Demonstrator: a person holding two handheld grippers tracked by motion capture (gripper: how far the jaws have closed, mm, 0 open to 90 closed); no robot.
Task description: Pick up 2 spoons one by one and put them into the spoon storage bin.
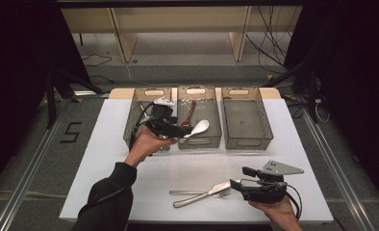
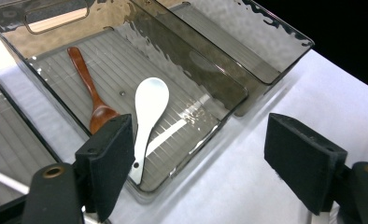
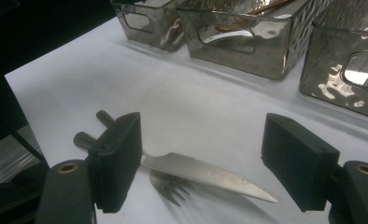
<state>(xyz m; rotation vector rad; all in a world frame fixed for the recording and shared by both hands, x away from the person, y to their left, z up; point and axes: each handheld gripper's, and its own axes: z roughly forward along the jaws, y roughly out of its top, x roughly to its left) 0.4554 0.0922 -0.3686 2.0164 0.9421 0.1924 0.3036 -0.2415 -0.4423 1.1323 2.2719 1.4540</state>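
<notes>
Bare white table [image 1: 187, 163] between bins [image 1: 199, 122] and knife [image 1: 204, 192]; bin walls around spoons.

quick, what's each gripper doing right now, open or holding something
Left gripper: open, holding nothing; the white spoon lies in the middle bin.
Right gripper: open, holding nothing, above the knife and fork.

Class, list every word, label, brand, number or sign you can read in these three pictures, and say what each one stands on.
"5": a single black figure marked on the grey floor, left of the table, in the high view.
No readable text on the three clear bins, the white spoon, the wooden spoon, the knife, the fork or either gripper.
</notes>
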